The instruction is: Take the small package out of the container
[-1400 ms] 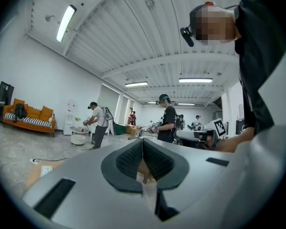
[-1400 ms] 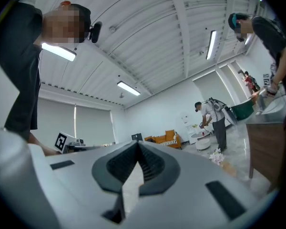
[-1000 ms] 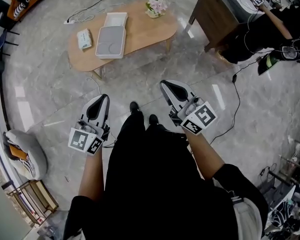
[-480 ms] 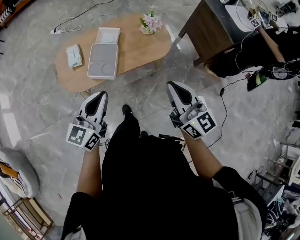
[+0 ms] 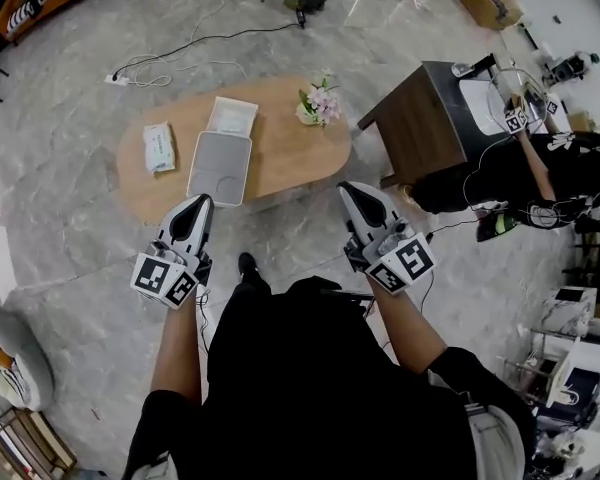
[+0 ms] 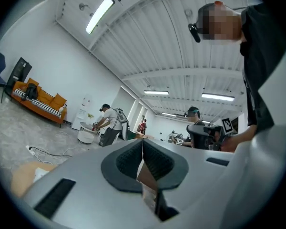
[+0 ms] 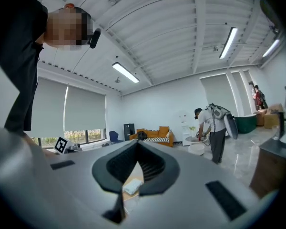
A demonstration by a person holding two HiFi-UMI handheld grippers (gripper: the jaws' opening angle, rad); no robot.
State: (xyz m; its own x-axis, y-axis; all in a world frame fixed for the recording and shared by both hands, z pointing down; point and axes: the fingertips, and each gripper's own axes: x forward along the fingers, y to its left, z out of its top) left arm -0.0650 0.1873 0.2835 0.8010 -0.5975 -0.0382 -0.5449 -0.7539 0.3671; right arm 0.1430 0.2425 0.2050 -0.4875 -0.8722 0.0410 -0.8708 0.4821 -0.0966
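The left gripper [image 5: 201,201], a grey two-jaw tool with a square-marker cube, has its jaws pressed together with nothing between them [image 6: 142,143]; it hangs just off the near edge of the oval light-wood coffee table [image 5: 280,158], over the grey marbled floor [image 5: 70,238]. The right gripper [image 5: 348,188], of the same make, is likewise closed and empty [image 7: 136,149], and sits just off the table's near right end. On the table, nearest the left gripper, lies the flat grey rectangular container [image 5: 220,166], its near end at the table's near edge; a white shallow lid-like piece [image 5: 232,116] touches its far end. The small white and pale green package [image 5: 160,146] lies on the tabletop at the table's left end, left of the container and apart from it, not inside it. Toward the table's far right edge stands a small bunch of pink and white flowers [image 5: 319,100]. Right of the table stands a dark brown wooden desk [image 5: 415,133], with a seated person in black [image 5: 540,173] beyond it. On the floor beyond the table trails a black cable to a white power strip [image 5: 115,79].
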